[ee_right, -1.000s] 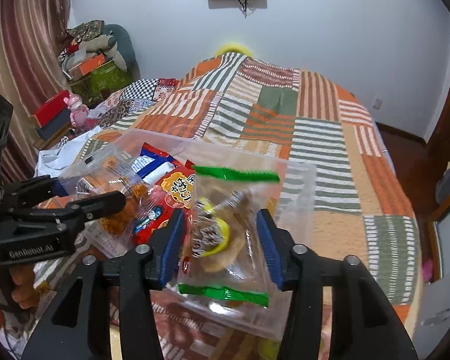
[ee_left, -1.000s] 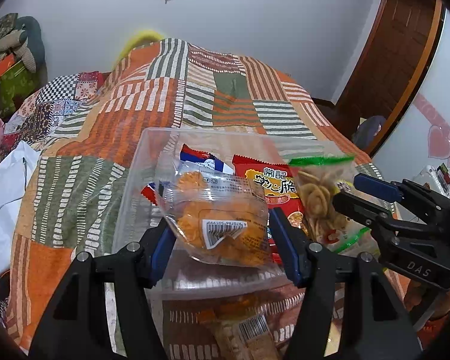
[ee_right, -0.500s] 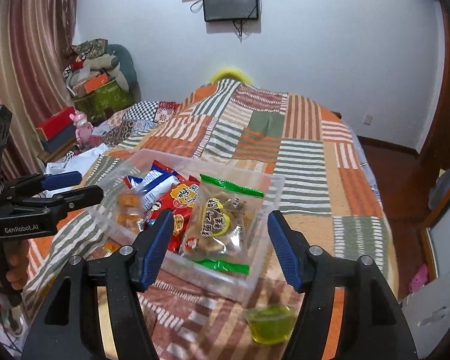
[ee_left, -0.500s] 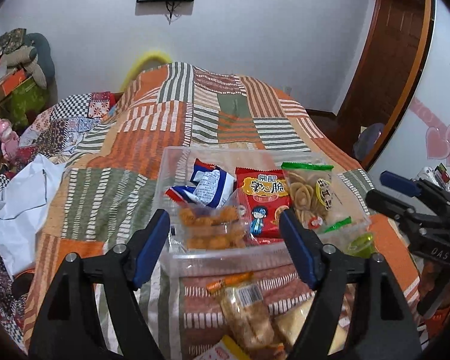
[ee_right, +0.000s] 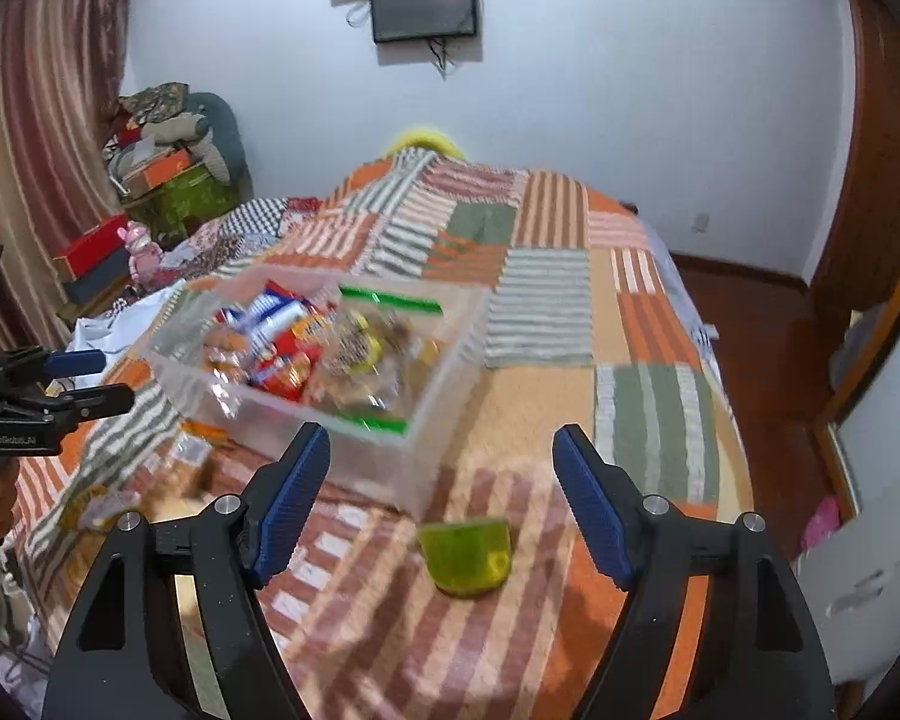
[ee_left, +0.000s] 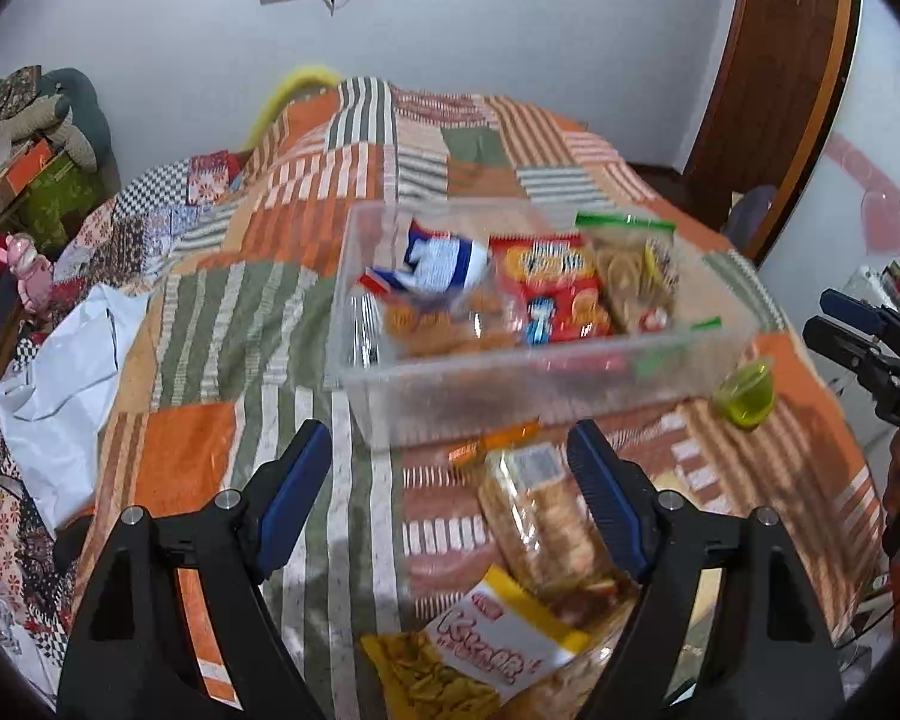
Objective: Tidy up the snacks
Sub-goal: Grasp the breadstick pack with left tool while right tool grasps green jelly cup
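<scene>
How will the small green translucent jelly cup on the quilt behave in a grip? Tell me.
The small green translucent jelly cup probably feels light and smooth, so it may slip. Its thin plastic walls likely dent under hard squeezing. Sitting on the soft striped quilt, it could tip if nudged.

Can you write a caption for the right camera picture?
Open right tool above green jelly cup, near the snack-filled clear box.
</scene>
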The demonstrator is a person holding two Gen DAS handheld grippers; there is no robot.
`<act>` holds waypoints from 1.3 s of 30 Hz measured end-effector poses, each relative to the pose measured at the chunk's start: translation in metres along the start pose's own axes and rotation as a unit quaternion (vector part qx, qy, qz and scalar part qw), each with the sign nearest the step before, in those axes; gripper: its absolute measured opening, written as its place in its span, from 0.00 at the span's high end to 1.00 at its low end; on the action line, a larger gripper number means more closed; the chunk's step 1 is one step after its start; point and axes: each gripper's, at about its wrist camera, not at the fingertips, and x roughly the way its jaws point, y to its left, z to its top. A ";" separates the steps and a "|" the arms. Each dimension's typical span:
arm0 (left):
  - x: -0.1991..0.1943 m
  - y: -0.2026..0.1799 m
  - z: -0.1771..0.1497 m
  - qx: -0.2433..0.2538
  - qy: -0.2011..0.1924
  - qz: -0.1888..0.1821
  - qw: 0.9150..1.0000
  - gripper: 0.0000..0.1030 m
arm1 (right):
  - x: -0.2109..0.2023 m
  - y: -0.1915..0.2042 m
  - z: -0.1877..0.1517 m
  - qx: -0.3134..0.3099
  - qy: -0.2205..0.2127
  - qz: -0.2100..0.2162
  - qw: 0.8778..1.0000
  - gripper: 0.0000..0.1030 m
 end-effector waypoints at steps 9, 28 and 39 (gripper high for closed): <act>0.030 -0.004 -0.013 -0.008 0.050 -0.025 0.998 0.21 | 0.016 -0.011 -0.026 0.018 0.047 0.002 0.999 0.28; 0.078 -0.011 -0.017 -0.013 0.112 -0.063 0.992 0.35 | 0.051 -0.020 -0.039 0.030 0.115 0.037 0.992 0.43; 0.070 -0.008 -0.029 -0.001 0.101 -0.061 0.993 0.54 | 0.050 -0.019 -0.041 0.037 0.116 0.048 0.991 0.56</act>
